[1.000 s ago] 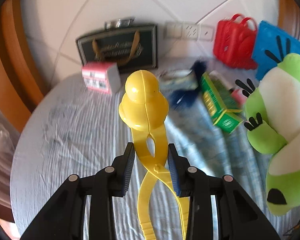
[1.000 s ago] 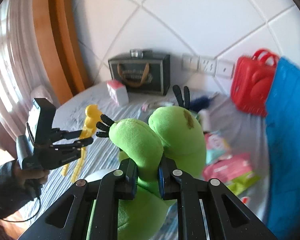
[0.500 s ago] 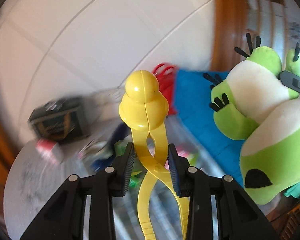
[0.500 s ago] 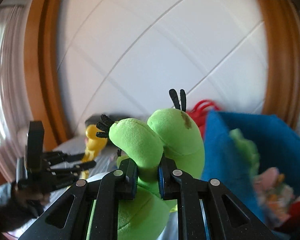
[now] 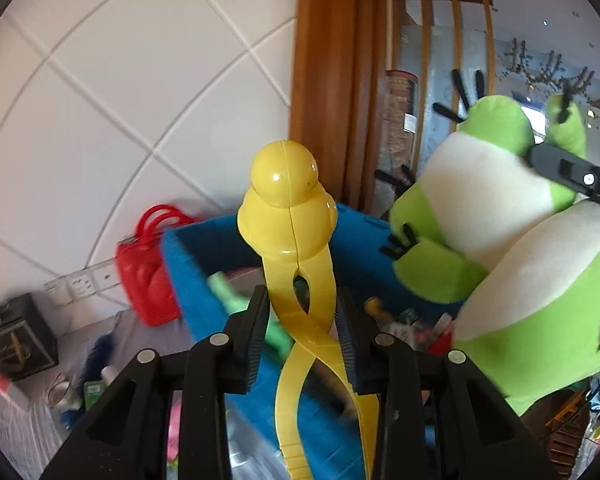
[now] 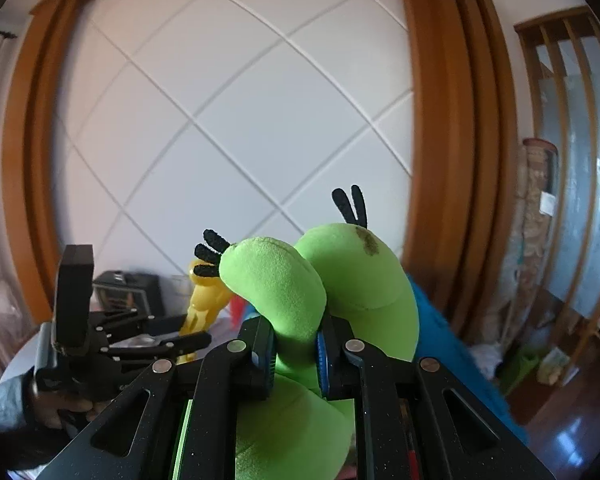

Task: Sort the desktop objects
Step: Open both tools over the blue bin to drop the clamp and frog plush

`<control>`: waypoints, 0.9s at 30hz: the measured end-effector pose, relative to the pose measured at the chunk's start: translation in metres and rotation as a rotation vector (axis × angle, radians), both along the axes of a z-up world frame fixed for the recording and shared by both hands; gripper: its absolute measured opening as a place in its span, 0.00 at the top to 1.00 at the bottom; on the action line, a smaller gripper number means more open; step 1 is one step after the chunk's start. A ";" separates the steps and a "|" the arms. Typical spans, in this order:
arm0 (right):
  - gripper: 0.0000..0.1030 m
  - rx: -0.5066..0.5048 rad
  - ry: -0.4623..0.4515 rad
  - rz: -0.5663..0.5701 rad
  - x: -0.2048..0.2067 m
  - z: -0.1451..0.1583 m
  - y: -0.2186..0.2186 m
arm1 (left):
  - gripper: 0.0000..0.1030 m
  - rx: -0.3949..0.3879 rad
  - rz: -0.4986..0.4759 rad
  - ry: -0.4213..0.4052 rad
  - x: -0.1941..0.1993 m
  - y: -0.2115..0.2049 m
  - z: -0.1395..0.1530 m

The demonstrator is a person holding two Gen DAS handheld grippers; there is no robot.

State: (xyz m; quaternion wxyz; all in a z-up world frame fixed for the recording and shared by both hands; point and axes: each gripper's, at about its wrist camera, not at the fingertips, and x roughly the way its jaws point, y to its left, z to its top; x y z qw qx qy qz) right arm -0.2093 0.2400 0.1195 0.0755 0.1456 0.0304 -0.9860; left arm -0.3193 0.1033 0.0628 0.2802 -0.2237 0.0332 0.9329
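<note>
My left gripper [image 5: 302, 320] is shut on the yellow duck-shaped tongs [image 5: 288, 216], gripping them just below the duck mould, which points up. Behind and below them stands the blue fabric bin [image 5: 188, 248]. My right gripper [image 6: 296, 356] is shut on a limb of the green and white frog plush [image 6: 352, 276], held in the air. In the left wrist view the frog plush [image 5: 500, 240] hangs at the right over the bin. In the right wrist view the left gripper [image 6: 188, 330] with the yellow tongs [image 6: 204, 296] is at the lower left, and the blue bin [image 6: 440, 320] lies beyond the plush.
A red bag [image 5: 148, 280] leans on the wall left of the bin, and a black box [image 5: 12, 336] stands further left. Small items, among them a blue feather duster [image 5: 96, 356], lie on the grey cloth [image 5: 20, 420]. A wooden door frame [image 5: 332, 80] rises behind the bin.
Both grippers have risen and swung right, away from the grey tabletop towards the blue bin. Each keeps the same hold: the tongs on the left, the frog plush on the right.
</note>
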 end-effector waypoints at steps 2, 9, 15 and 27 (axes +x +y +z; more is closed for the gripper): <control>0.85 -0.001 -0.022 -0.015 -0.016 -0.002 0.025 | 0.69 -0.026 -0.003 -0.003 -0.005 0.027 0.002; 0.73 -0.051 -0.123 -0.095 -0.072 -0.013 0.090 | 0.51 -0.165 0.113 0.005 -0.031 0.093 0.010; 0.35 -0.078 -0.117 -0.113 -0.061 -0.022 0.111 | 0.16 -0.196 0.240 0.113 -0.010 0.094 0.011; 0.24 -0.170 0.018 0.053 0.014 -0.057 0.074 | 0.10 -0.164 0.473 0.208 0.060 0.024 -0.015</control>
